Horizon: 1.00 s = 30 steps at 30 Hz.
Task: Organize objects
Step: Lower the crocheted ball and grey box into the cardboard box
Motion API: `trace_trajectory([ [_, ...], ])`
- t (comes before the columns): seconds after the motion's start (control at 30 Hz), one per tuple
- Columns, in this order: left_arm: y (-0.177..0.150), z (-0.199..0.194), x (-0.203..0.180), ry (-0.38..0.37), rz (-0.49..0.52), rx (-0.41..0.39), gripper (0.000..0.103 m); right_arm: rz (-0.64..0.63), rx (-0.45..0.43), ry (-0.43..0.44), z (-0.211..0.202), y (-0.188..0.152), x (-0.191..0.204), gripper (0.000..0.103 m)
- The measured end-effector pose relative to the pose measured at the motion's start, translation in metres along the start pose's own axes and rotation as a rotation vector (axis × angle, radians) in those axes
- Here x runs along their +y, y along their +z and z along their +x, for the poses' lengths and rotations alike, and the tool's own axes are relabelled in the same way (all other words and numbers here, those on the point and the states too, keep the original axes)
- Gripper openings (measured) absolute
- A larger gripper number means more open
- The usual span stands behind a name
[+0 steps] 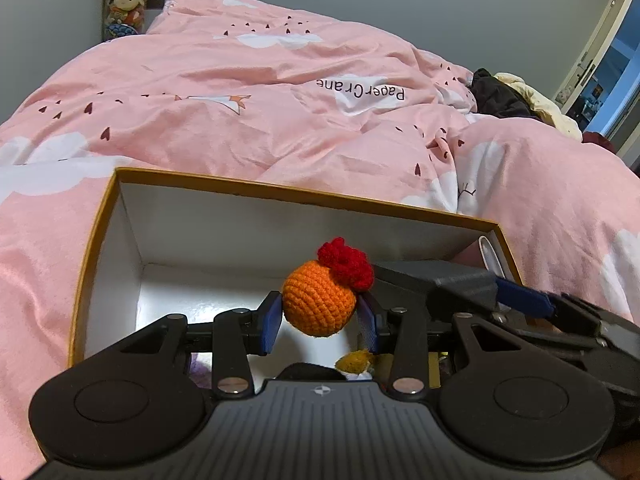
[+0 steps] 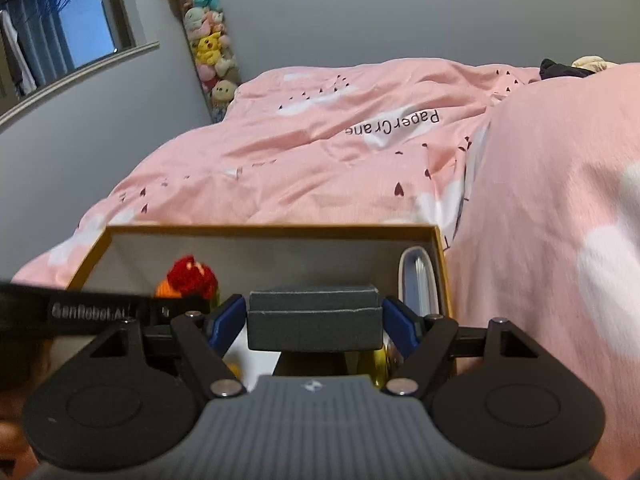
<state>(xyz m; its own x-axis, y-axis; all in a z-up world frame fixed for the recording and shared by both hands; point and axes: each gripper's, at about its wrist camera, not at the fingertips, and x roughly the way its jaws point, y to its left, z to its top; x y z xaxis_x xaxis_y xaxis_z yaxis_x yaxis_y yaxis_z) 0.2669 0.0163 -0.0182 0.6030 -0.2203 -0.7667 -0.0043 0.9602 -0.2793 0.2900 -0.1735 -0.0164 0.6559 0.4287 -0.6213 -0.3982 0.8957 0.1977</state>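
**Left wrist view: both grippers holding items over the box**

Left wrist view: the left gripper [image 1: 320, 320] has its blue pads clamped on the round orange crocheted toy with a red yarn tuft [image 1: 320, 304], held above the open cardboard box with yellow-brown rim and white interior [image 1: 96, 248]. The box sits on the pink quilt printed with white clouds [image 1: 240, 112].

Right wrist view: the right gripper [image 2: 314, 322] has the dark grey rectangular lidded case [image 2: 314, 320] between its blue pads, which touch both ends; the case is over the box's right half. A white ribbed object [image 2: 418, 280] stands against the box's right wall. Stuffed toys [image 2: 210, 48] are stacked in the far corner.
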Motion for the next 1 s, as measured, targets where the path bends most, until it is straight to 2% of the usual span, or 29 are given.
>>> trace_trajectory([
  [0.2, 0.004, 0.007, -0.003, -0.008, 0.011, 0.016, 0.046, 0.014, -0.032, 0.005, 0.000, 0.000, -0.005, 0.077],
  [0.4, 0.004, 0.013, -0.004, -0.017, 0.011, 0.033, 0.046, 0.009, -0.047, -0.005, -0.002, -0.003, -0.006, 0.073],
  [0.47, 0.004, 0.015, -0.003, -0.006, 0.016, 0.043, 0.046, -0.012, -0.044, -0.011, -0.003, -0.005, -0.004, 0.066],
  [0.53, 0.004, 0.019, -0.002, 0.018, 0.020, 0.063, 0.046, -0.040, -0.027, -0.011, -0.002, -0.009, -0.001, 0.046],
  [0.6, 0.004, 0.023, 0.000, 0.029, 0.017, 0.081, 0.046, -0.052, -0.006, 0.008, 0.001, -0.012, 0.001, 0.038],
  [0.67, 0.003, 0.027, 0.001, 0.031, 0.021, 0.097, 0.046, -0.059, 0.007, 0.007, 0.004, -0.011, 0.002, 0.037],
  [0.8, 0.002, 0.032, -0.002, 0.026, 0.035, 0.116, 0.046, -0.023, 0.039, -0.031, 0.014, -0.004, -0.005, 0.026],
  [0.87, 0.002, 0.035, -0.004, 0.021, 0.041, 0.118, 0.046, 0.011, 0.028, -0.025, 0.017, 0.000, -0.011, 0.024],
  [1.0, 0.005, 0.037, -0.012, -0.012, 0.048, 0.112, 0.046, 0.005, 0.005, -0.098, 0.020, 0.004, -0.014, 0.019],
])
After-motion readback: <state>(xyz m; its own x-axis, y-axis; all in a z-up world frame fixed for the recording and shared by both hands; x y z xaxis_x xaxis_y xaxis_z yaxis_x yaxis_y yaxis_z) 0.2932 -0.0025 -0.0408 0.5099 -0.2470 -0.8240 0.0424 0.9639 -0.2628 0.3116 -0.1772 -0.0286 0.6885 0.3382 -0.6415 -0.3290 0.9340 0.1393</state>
